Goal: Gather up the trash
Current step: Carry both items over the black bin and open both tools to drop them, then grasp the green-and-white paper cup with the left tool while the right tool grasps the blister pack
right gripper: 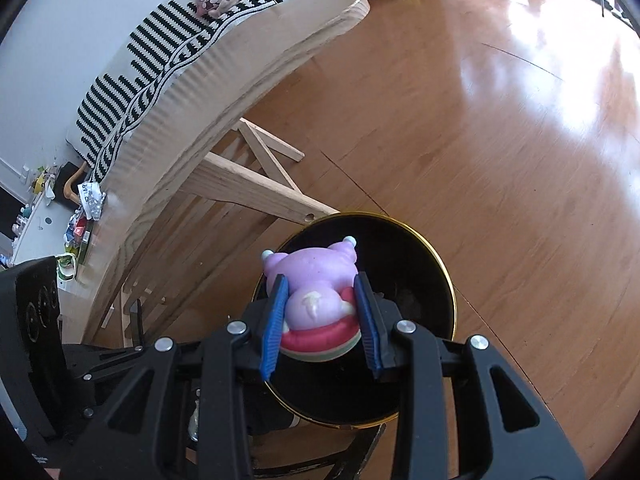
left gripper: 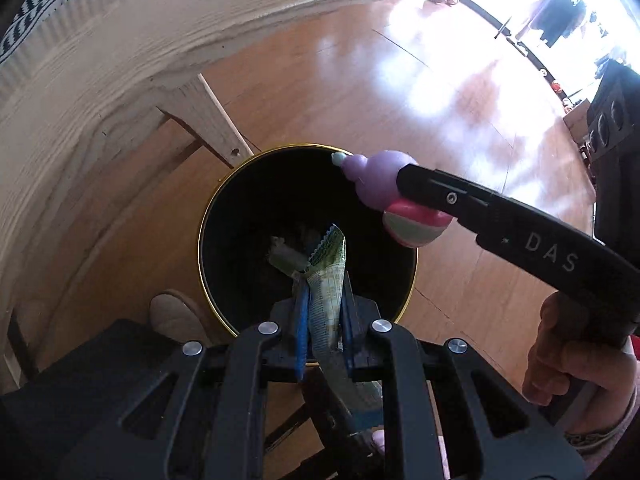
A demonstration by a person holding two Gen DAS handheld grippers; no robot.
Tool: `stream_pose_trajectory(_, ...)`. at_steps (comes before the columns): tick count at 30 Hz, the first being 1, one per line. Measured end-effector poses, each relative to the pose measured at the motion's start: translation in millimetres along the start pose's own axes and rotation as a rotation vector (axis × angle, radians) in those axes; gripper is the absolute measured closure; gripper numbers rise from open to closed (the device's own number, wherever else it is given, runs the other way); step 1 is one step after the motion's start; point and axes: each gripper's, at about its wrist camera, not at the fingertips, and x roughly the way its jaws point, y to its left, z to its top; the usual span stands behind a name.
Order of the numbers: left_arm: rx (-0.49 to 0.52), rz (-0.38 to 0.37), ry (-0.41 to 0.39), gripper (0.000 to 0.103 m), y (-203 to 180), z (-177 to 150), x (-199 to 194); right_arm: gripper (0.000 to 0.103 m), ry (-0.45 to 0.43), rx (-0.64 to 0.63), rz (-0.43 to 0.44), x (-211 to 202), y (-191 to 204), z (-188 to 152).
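Wrapper: your left gripper (left gripper: 324,320) grips a crumpled green-and-white wrapper (left gripper: 326,276) between its blue pads (left gripper: 301,320); the wrapper's upper end hangs over the bin mouth.
Toy: your right gripper (right gripper: 320,316) clamps a purple squishy toy (right gripper: 316,280) with a pink-and-green base, held above the same bin, close to its far rim in the left wrist view.
Bin: black bin with a gold rim (left gripper: 208,216) stands on the wooden floor (left gripper: 360,80), just beside the leg of a pale wooden table (left gripper: 100,60).
Bin contents: something pale lies at the bottom, possibly more paper; too dark to tell.
Surroundings: striped cloth (right gripper: 160,60) on the table top; a slipper (left gripper: 176,316) near the bin.
Step in hand: both items are poised over the bin, not yet dropped.
Next move: likely you part each pair of fingers so both pieces fall inside; the toy sits near the rim, so bring it toward the centre first.
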Motion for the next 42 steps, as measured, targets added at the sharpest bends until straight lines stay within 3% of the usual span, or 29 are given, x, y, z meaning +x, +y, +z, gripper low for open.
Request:
stream_pose_trajectory(3,0.007,0.005,-0.001,0.087,-1,1,0,0.065,0.002,0.006,-0.004,1,3,3)
stream_pose_trajectory(5,0.018,0.005,0.01,0.055,-3,0,1,0.055,-0.021,0.029,-0.001,-6,2,6)
stream_pose_trajectory(6,0.018,0.008,-0.001,0.015,-2,-3,-1,0.035,-0.035,0.039,0.005,-8,2,8)
stream_pose_trajectory(7,0.014,0.008,-0.028,0.007,-3,-4,-6,0.014,-0.065,0.053,0.008,-16,0,11)
stream_pose_trajectory(9,0.003,-0.02,-0.076,0.007,-1,-6,-17,0.006,-0.094,0.065,0.011,-24,-1,17)
stream_pose_trajectory(14,-0.038,-0.153,-0.05,0.006,13,0,-52,0.006,-0.131,0.051,-0.046,-44,0,27)
stream_pose_trajectory(17,-0.078,-0.131,-0.161,0.006,34,2,-95,0.006,-0.195,0.008,-0.079,-56,11,27)
stream_pose_trajectory(20,-0.092,-0.038,-0.308,0.006,68,0,-154,0.006,-0.209,-0.016,-0.062,-58,36,32)
stream_pose_trajectory(22,-0.121,0.075,-0.399,0.006,105,-8,-195,0.006,-0.217,-0.055,-0.062,-57,59,38)
stream_pose_trajectory(26,-0.229,0.3,-0.481,0.006,184,-36,-244,0.006,-0.222,-0.145,-0.02,-42,127,58)
stream_pose_trajectory(29,-0.388,0.438,-0.528,0.006,262,-73,-271,0.006,-0.217,-0.247,0.018,-24,194,79)
stream_pose_trajectory(33,-0.55,0.498,-0.511,0.006,344,-110,-281,0.006,-0.192,-0.474,0.081,-2,296,96)
stream_pose_trajectory(36,-0.595,0.519,-0.481,0.006,386,-113,-277,0.006,-0.16,-0.649,0.101,28,376,100)
stream_pose_trajectory(42,-0.616,0.492,-0.449,0.006,420,-99,-252,0.006,-0.06,-0.753,0.058,114,439,84)
